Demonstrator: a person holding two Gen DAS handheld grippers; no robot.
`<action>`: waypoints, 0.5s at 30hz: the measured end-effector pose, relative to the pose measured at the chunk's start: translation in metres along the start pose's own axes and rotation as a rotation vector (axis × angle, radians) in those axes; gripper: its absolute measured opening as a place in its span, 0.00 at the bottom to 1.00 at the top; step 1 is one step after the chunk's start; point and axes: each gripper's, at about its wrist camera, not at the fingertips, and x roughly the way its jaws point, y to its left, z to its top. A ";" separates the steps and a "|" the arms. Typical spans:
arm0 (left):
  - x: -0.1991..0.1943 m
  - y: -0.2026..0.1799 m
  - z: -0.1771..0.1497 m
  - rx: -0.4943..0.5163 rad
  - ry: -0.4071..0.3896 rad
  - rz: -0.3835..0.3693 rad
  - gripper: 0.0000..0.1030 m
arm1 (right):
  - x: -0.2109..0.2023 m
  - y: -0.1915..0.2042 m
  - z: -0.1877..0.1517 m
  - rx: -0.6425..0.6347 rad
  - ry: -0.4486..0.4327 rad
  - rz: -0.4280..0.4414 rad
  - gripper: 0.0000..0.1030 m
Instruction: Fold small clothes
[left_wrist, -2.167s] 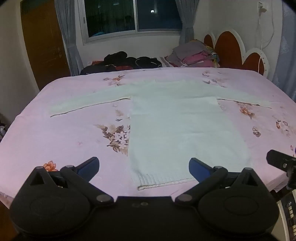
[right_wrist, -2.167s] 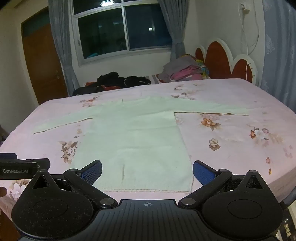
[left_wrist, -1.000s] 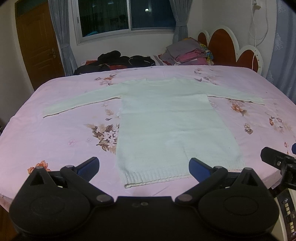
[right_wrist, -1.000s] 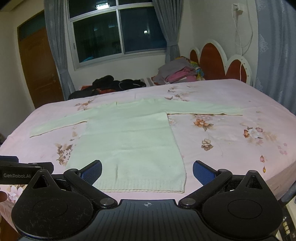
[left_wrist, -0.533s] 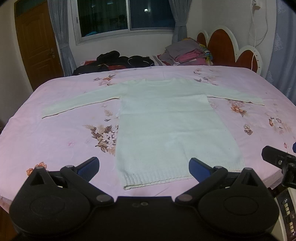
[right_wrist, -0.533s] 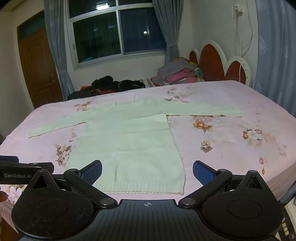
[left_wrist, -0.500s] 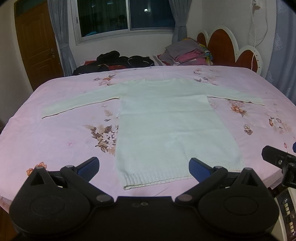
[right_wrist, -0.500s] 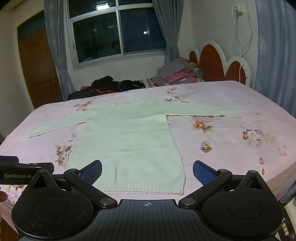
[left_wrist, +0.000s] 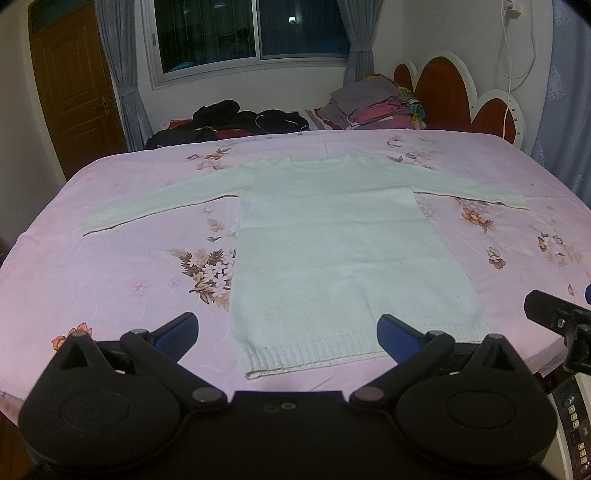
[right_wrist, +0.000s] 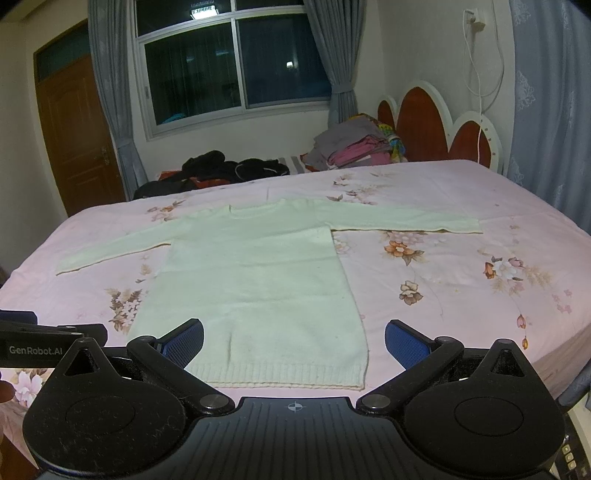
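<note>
The left gripper (left_wrist: 286, 334) hangs above the near edge of the bed with its blue-padded fingers spread wide and nothing between them. The right gripper (right_wrist: 293, 339) is held the same way just beside it, fingers parted and gripping nothing; its black body shows at the right edge of the left wrist view, and the left one's labelled body shows at the left edge of the right wrist view.

The bed (left_wrist: 110, 266) fills most of both views, covered by a pink sheet printed with flowers. It carries the one task item: a pale, long-sleeved knitted sweater (left_wrist: 343, 251) lying flat and unfolded near the middle of the sheet, neckline toward the window, ribbed hem toward the grippers and close to the near edge. Both sleeves are stretched straight out to the sides. The hem lies in front of and below the fingertips of both grippers, not touched by either.

Behind the bed stands a scalloped red and white headboard (right_wrist: 439, 125) at the far right, with a white cable hanging down the wall above it. A stack of folded clothes (right_wrist: 354, 146) in grey and pink sits at the far edge beside the headboard, and a heap of dark clothes (right_wrist: 218, 170) lies to its left under the window (right_wrist: 236, 62). Grey curtains frame the window, and a brown door (right_wrist: 77, 129) stands at the left. Nothing lies between the grippers and the sweater.
</note>
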 end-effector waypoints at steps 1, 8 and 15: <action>0.000 0.000 0.000 0.000 0.000 0.000 1.00 | 0.000 0.000 0.000 -0.001 0.000 0.001 1.00; 0.003 0.000 0.003 -0.003 0.004 0.003 1.00 | 0.001 -0.002 0.001 0.000 0.001 0.002 1.00; 0.005 0.000 0.004 -0.001 0.007 0.002 1.00 | 0.005 -0.002 0.003 -0.001 0.001 0.002 1.00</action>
